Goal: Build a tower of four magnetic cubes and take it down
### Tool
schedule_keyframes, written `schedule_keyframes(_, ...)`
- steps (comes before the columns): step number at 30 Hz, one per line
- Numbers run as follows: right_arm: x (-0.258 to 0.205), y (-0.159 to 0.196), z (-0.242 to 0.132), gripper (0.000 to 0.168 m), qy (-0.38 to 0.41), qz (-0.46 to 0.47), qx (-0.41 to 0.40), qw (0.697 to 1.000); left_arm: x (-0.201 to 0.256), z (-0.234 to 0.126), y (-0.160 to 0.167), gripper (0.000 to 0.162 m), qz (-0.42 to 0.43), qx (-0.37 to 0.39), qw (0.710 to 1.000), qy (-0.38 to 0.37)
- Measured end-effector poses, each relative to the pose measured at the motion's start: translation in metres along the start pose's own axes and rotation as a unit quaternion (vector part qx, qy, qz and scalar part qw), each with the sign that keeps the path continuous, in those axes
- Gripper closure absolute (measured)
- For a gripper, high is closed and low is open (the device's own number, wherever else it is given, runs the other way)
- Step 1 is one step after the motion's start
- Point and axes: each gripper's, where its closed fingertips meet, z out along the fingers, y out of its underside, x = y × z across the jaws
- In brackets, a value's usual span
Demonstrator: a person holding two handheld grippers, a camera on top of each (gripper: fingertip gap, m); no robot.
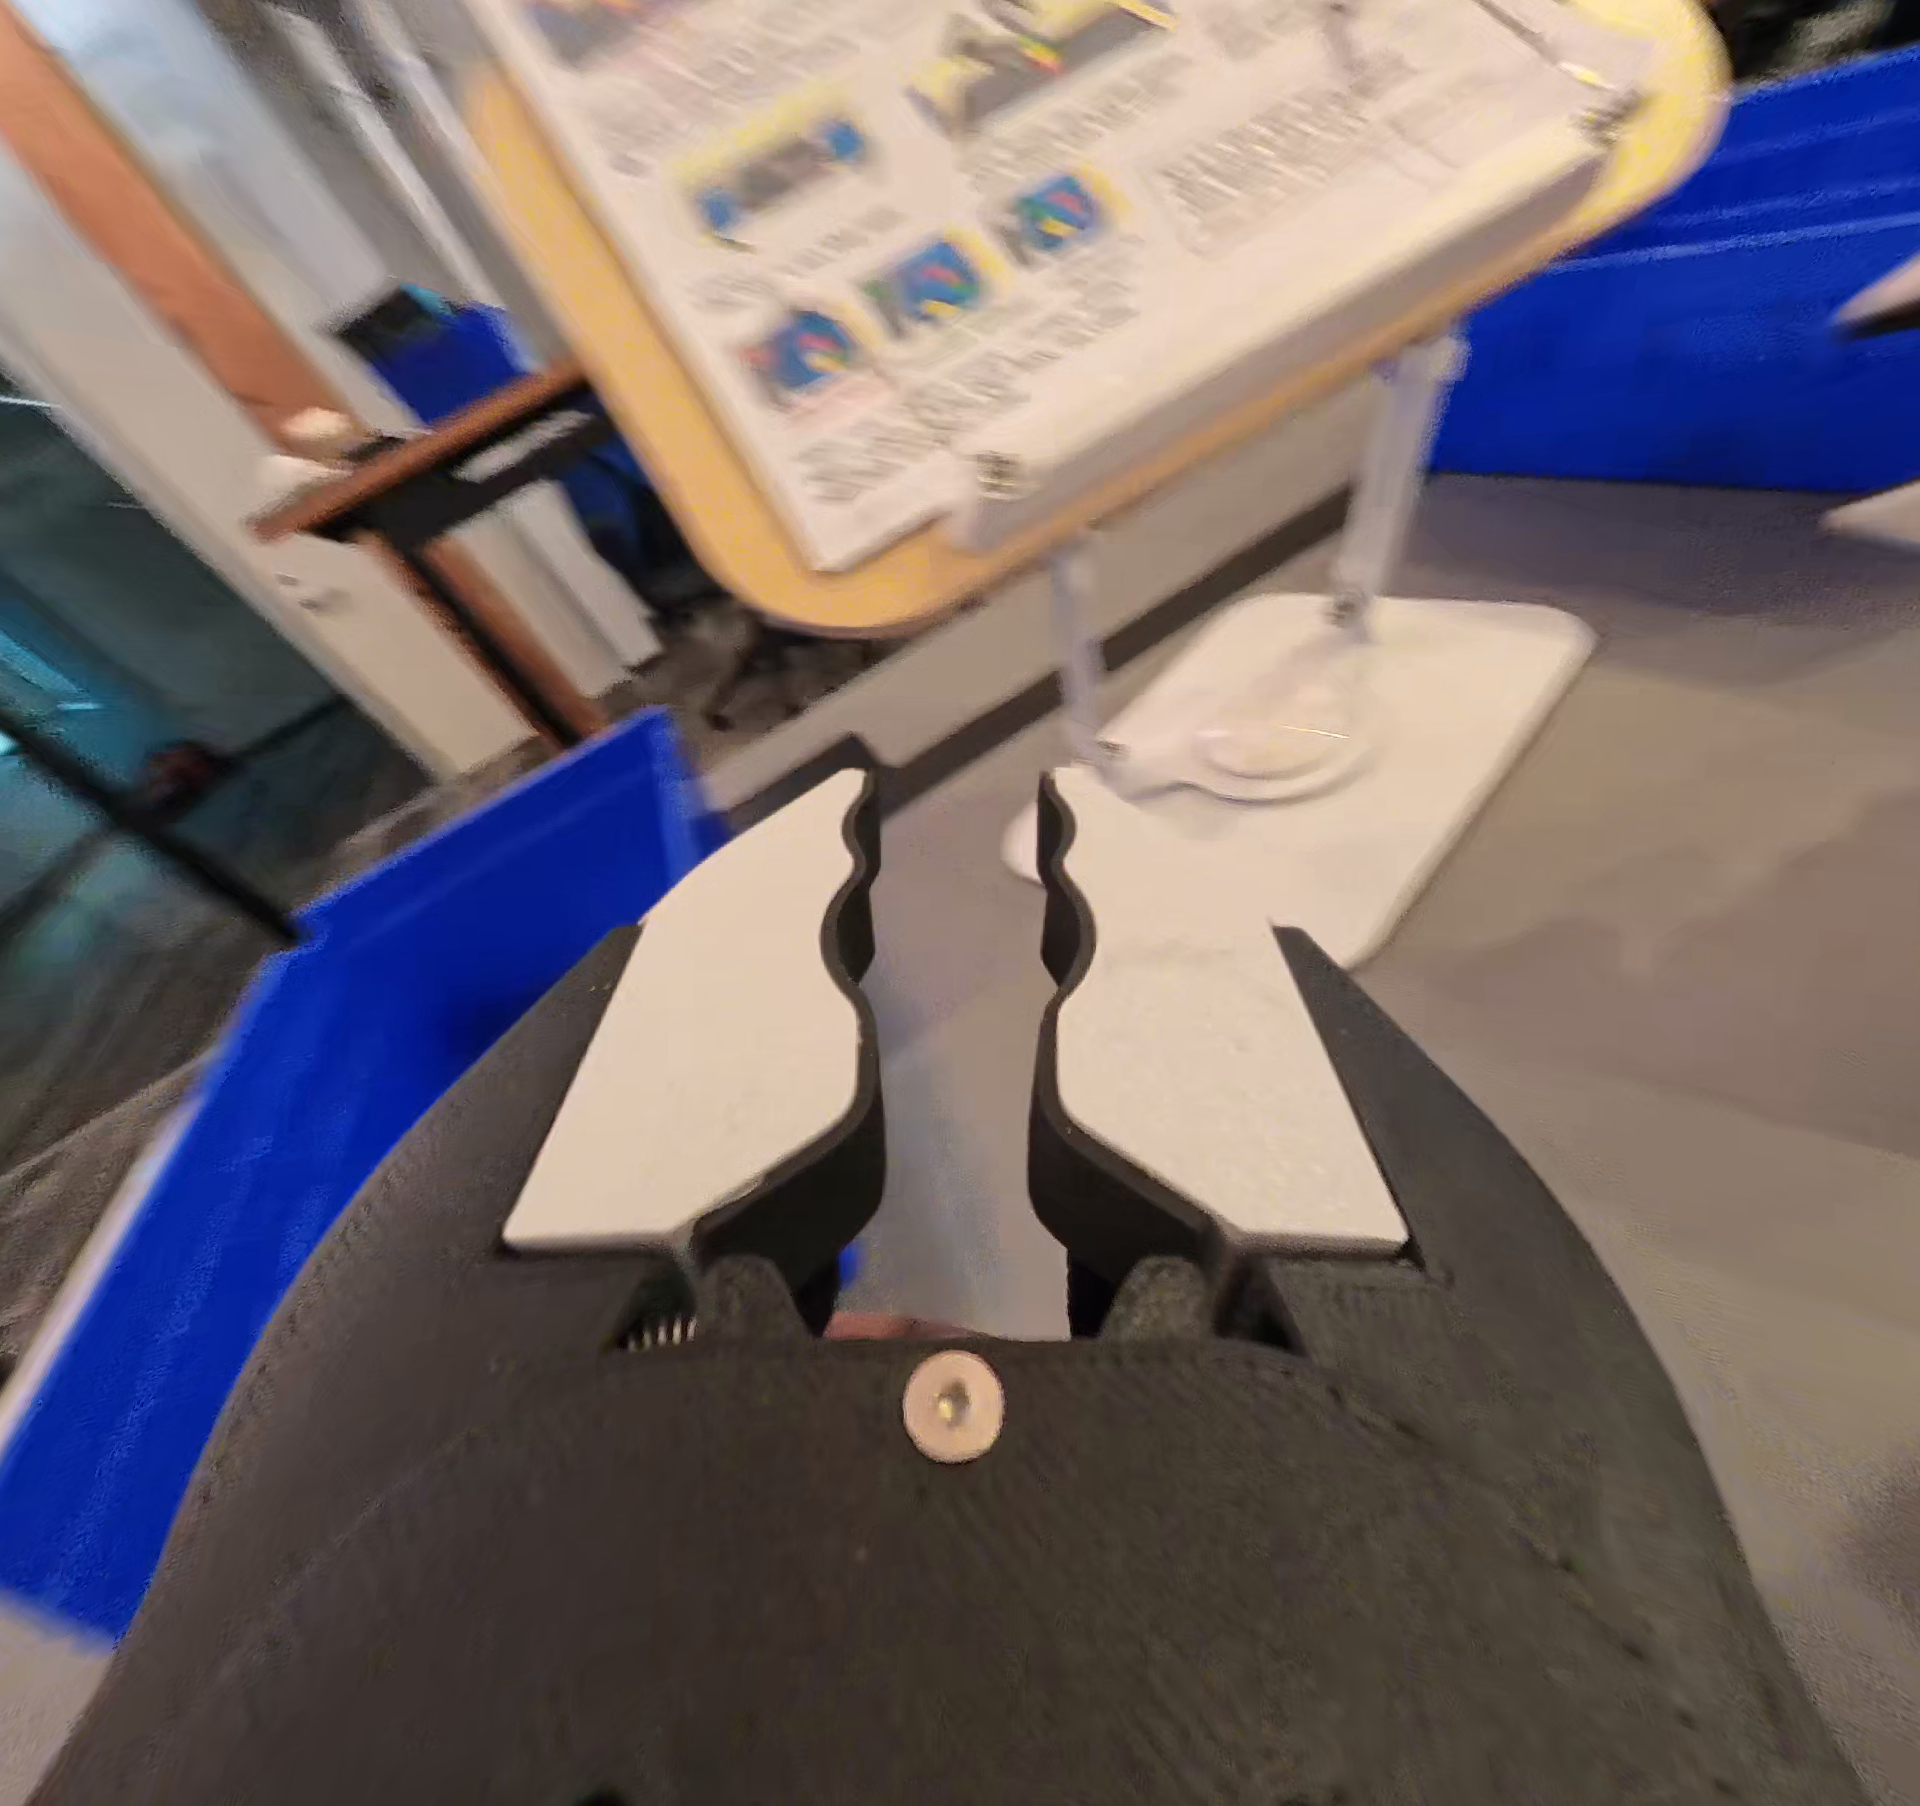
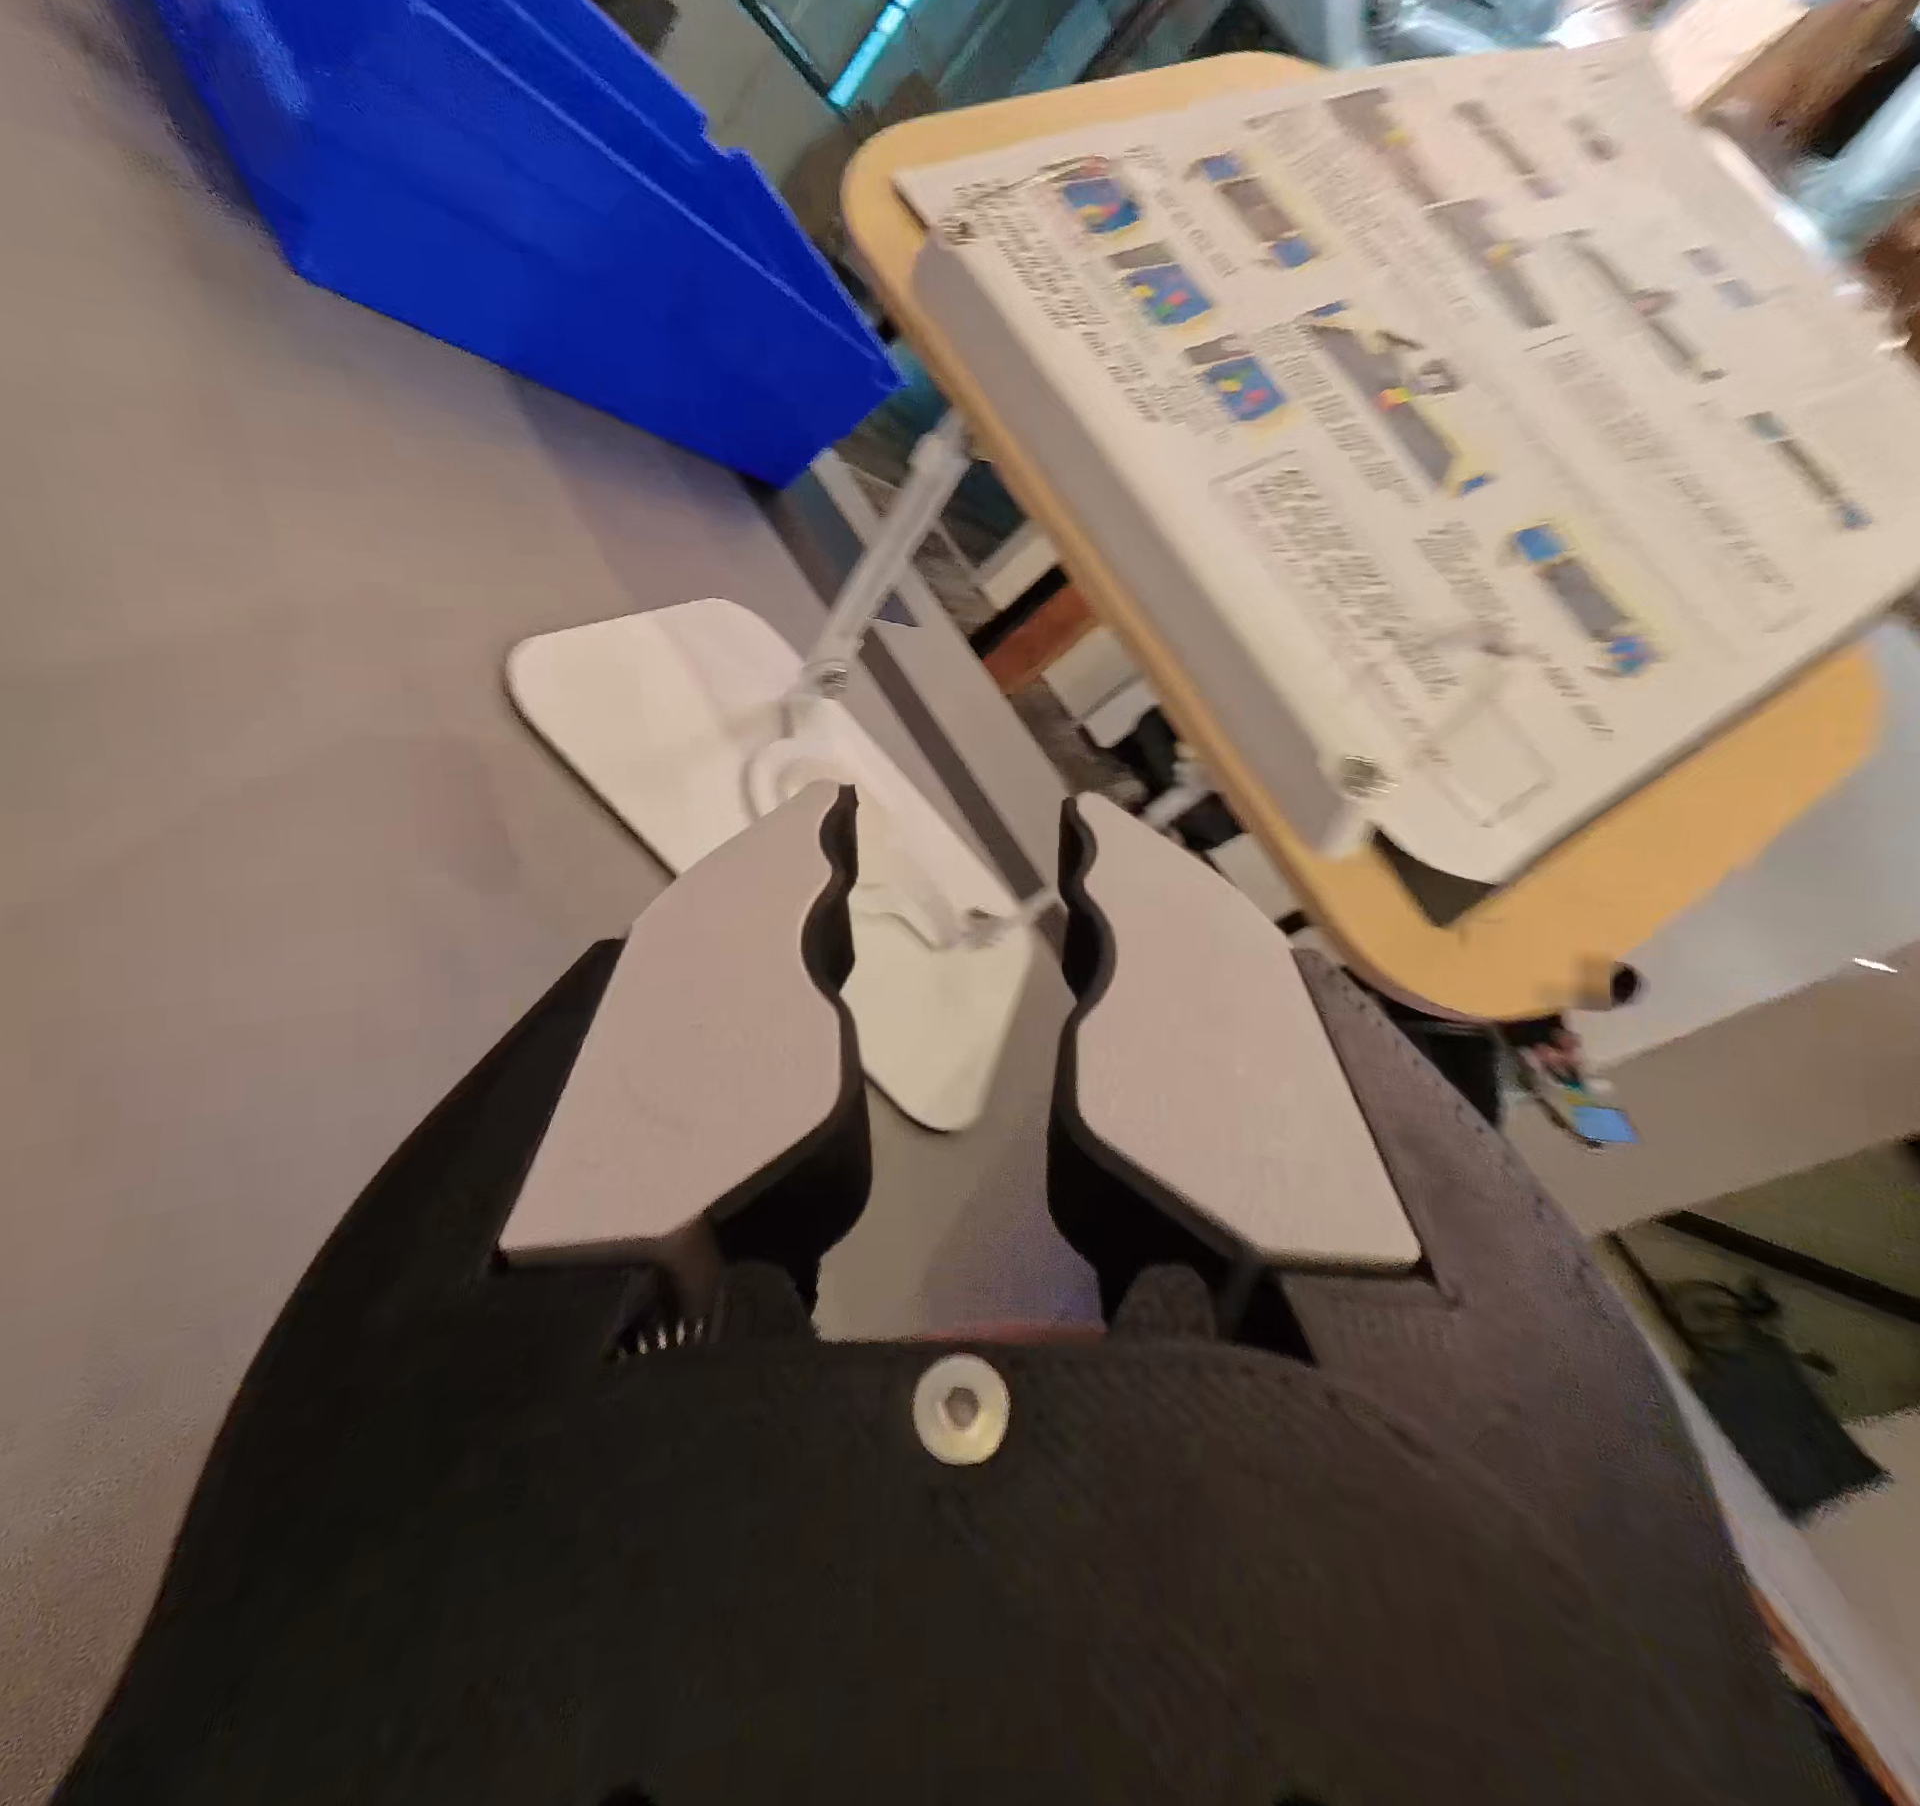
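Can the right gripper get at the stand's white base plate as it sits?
Probably yes. The right gripper is open and empty, and the white base plate lies just ahead on the grey table with nothing between.

Both grippers — left (image 1: 958, 790), right (image 2: 956, 811) — look alike: textured black bodies, grey-faced wavy-edged fingers (image 1: 717, 1018), one silver screw, seemingly a small spring.

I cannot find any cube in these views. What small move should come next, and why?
Probably tilt both grippers down toward the table: left gripper and right gripper are open and empty, facing the stand and bins, with no cubes in view.
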Motion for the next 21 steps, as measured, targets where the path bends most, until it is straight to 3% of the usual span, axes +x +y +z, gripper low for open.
schedule_keyframes(1,0.014,0.0,-0.007,0.129,0.025,-0.006,0.0,1.0,-0.023,-0.008,-0.001,0.131,-0.006,0.012,0.999,-0.031)
schedule_keyframes(4,0.069,0.006,-0.034,0.128,0.108,0.001,0.002,0.994,-0.096,-0.034,0.008,0.119,-0.066,0.051,0.99,-0.114)
schedule_keyframes(6,0.114,0.021,-0.052,0.129,0.167,0.016,-0.008,0.986,-0.143,-0.049,0.031,0.11,-0.081,0.043,0.981,-0.172)
schedule_keyframes(12,0.219,0.117,-0.102,0.117,0.282,0.08,-0.105,0.95,-0.227,-0.07,0.105,0.109,-0.156,0.001,0.961,-0.228)
schedule_keyframes(16,0.25,0.182,-0.126,0.11,0.287,0.206,-0.142,0.925,-0.251,-0.071,0.139,0.103,-0.141,-0.036,0.959,-0.245)
schedule_keyframes(21,0.239,0.245,-0.126,0.109,0.218,0.333,-0.182,0.899,-0.252,-0.054,0.17,0.082,-0.183,-0.067,0.959,-0.205)
